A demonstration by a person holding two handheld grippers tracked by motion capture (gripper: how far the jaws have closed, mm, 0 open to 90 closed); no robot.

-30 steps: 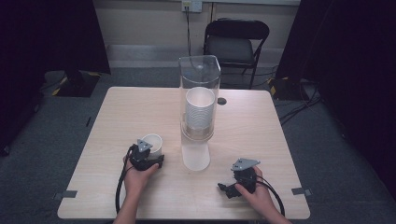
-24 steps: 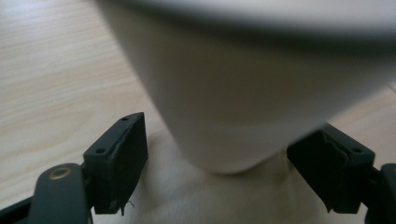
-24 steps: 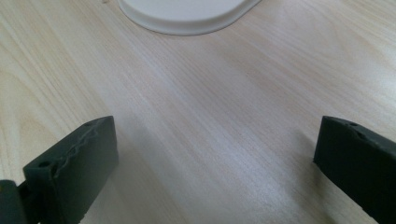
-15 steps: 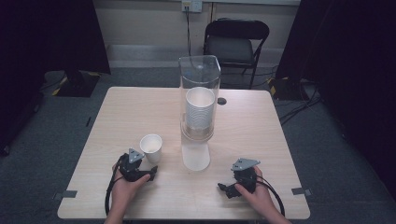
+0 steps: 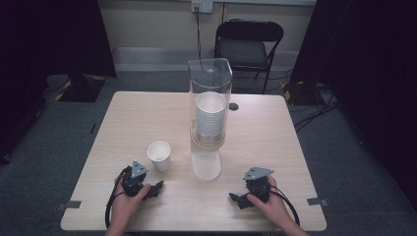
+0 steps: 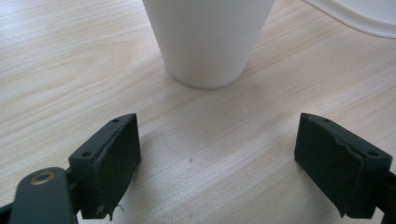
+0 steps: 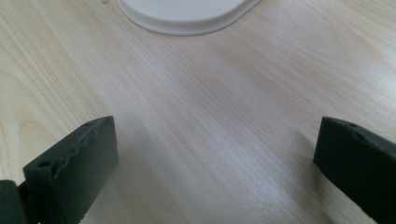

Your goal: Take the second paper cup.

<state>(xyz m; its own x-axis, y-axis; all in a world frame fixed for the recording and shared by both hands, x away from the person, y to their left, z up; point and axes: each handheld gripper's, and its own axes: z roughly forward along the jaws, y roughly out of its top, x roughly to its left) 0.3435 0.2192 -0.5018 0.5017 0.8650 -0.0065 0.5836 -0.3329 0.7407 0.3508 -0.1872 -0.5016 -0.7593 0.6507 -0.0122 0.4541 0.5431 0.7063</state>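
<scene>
Wooden table (image 5: 147,118) takes up centre of high view. Mid-frame on it stands a tall clear dispenser (image 5: 210,88) w/ a stack of white cups (image 5: 210,115) inside, on a white base (image 5: 206,164). Paper cup (image 5: 159,155) stands upright left of that base, apart from it. Left gripper (image 5: 158,187) sits lower left, just below the cup; its jaws have just been opening and are wide apart w/ nothing between (cup lies just beyond the tips in left gripper view (image 6: 208,37)). Right gripper (image 5: 234,199) at lower right, jaws wide, holding nothing.
</scene>
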